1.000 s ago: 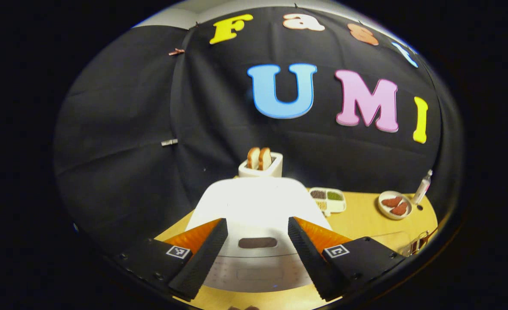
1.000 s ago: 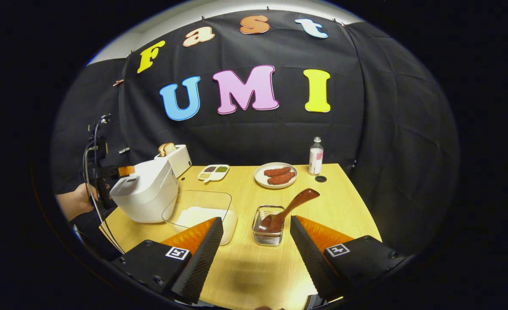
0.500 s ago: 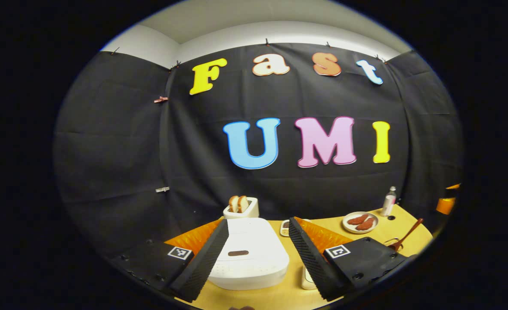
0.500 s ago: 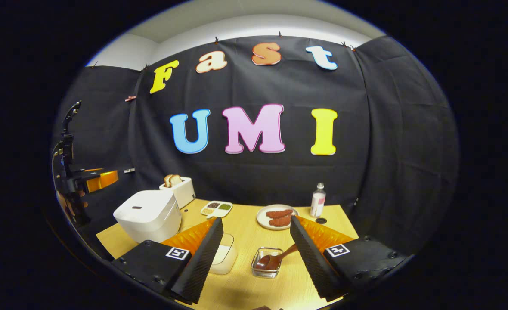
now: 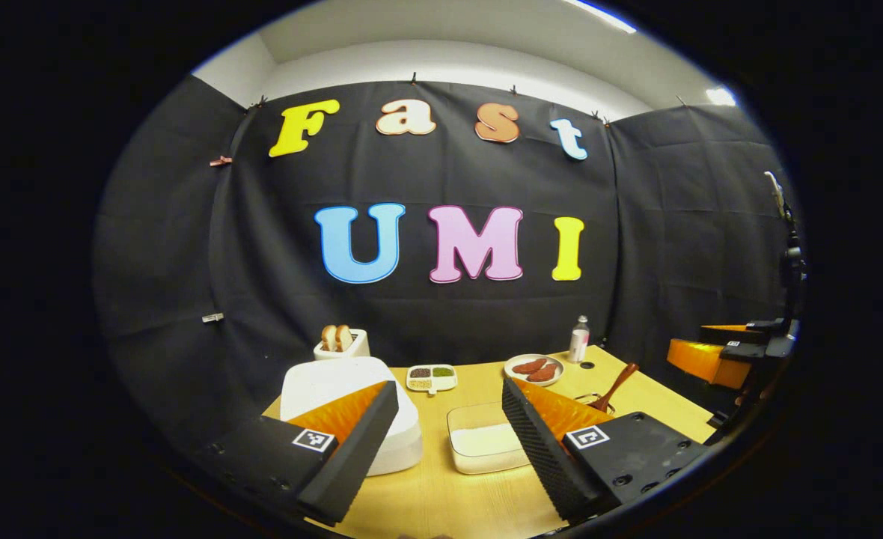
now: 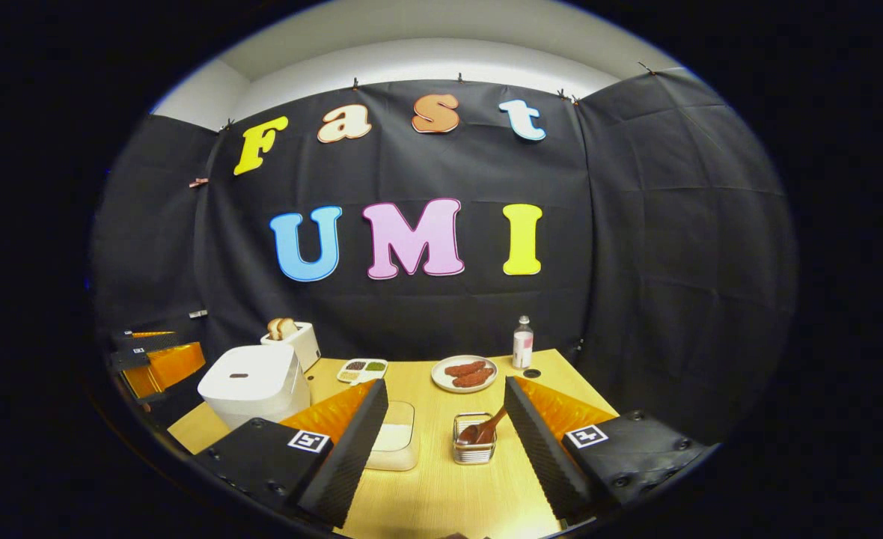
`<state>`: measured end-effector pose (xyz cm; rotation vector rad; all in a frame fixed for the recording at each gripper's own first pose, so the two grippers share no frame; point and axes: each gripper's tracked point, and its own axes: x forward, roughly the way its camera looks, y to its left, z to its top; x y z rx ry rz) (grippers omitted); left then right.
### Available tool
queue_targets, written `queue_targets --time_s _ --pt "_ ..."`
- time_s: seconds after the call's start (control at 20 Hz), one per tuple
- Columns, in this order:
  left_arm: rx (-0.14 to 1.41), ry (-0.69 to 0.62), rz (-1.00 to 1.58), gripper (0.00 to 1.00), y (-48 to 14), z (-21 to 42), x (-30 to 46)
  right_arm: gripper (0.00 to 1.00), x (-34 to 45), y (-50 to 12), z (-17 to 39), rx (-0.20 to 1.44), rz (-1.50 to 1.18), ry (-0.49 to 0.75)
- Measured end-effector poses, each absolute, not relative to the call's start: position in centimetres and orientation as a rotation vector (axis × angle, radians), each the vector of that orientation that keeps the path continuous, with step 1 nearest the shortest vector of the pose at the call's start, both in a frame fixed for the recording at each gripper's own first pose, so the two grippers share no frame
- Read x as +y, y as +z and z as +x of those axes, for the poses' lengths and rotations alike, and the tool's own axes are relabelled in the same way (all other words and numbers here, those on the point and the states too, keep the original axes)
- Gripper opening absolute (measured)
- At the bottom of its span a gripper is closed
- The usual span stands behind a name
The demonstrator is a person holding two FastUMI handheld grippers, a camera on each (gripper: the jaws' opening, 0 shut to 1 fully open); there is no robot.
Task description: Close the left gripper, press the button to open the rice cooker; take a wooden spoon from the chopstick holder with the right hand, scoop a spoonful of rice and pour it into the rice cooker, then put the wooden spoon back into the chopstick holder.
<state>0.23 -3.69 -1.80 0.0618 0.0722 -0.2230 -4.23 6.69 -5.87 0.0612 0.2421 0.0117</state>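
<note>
The rice cooker (image 6: 254, 382) is seen with its lid down on the table (image 6: 441, 494); the wooden spoon (image 6: 486, 430) stands in the chopstick holder (image 6: 474, 448). Both the left claw (image 5: 449, 442) and the right claw (image 6: 445, 442) are held released, grasping nothing. This fits a start or a finished job alike, so no particular move can be advised.

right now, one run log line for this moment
left tongs: open, empty | right tongs: open, empty | rice cooker: lid down | wooden spoon: in chopstick holder | rice tray: on table
</note>
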Motion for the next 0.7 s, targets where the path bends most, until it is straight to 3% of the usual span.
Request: queue_targets --time_s 0.7 --pt "0.116 -0.277 0.028 0.97 -5.9 -2.7 0.2 0.98 10.2 -4.9 -9.9 0.244 0.042 -0.063"
